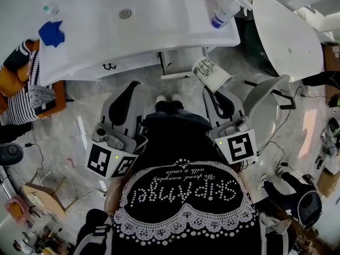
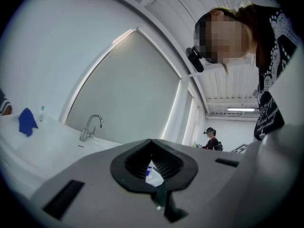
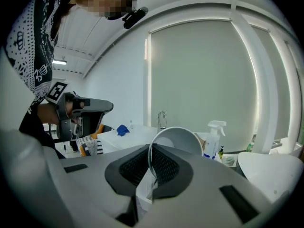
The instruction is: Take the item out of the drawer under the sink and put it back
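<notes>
cup (image 1: 211,74): one, pinched in right gripper (image 1: 212,93) jaws; spray bottle (image 1: 223,12): one

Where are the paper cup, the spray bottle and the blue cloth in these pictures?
paper cup (image 1: 207,69), head view, printed side wall.
spray bottle (image 1: 226,8), head view, white body.
blue cloth (image 1: 51,33), head view, its middle.

From the head: looks steeply down from well above onto the sink (image 1: 159,20) and both grippers. From just behind the jaws of the left gripper (image 1: 130,89): faces across the sink toward the tap (image 2: 90,127). From just behind the jaws of the right gripper (image 1: 212,94): faces the same tap past a cup (image 3: 178,139) close to the lens. Shared by all three: blue cloth (image 1: 51,33). Shared by head and right gripper views: spray bottle (image 1: 226,9).
</notes>
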The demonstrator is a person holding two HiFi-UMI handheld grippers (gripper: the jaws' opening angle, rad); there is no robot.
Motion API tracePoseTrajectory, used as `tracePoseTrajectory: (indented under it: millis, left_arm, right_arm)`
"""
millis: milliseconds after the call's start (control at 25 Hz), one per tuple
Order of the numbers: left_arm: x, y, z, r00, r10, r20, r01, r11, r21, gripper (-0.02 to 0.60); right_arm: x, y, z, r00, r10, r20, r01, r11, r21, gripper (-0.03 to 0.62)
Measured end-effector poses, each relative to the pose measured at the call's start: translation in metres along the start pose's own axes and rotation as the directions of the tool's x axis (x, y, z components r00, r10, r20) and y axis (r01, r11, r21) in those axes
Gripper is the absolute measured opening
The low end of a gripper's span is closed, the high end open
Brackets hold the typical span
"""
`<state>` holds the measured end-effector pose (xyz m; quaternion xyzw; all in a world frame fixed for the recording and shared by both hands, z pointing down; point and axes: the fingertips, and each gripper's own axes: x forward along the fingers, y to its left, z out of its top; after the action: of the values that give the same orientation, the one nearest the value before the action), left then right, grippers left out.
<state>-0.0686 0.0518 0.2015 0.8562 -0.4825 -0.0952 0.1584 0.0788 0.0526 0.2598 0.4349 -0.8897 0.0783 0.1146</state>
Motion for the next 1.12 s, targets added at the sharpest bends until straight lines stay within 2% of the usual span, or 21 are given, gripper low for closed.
tracePoseTrajectory:
  millis: [280, 640, 1120]
  left_arm:
    - [0.004, -0.001, -0.005, 1.0, 0.001, -0.01, -0.001, 1.0, -0.006, 0.005]
    - [0.003, 0.001, -0.008, 0.999, 0.02, -0.028, -0.019, 0.999, 0.029, 0.005]
    - [0.005, 0.006, -0.005, 0.997, 0.033, -0.066, -0.024, 0.991, 0.132, 0.005]
  right_arm:
    - [0.001, -0.001, -0.005, 1.0, 0.007, -0.008, -0.007, 1.0, -0.002, 0.025]
    - [0.004, 0.001, -0.005, 1.0, 0.026, -0.015, -0.026, 1.0, 0.0, 0.025]
    - [0.013, 0.004, 0.006, 0.998, 0.057, -0.01, -0.057, 0.998, -0.012, 0.025]
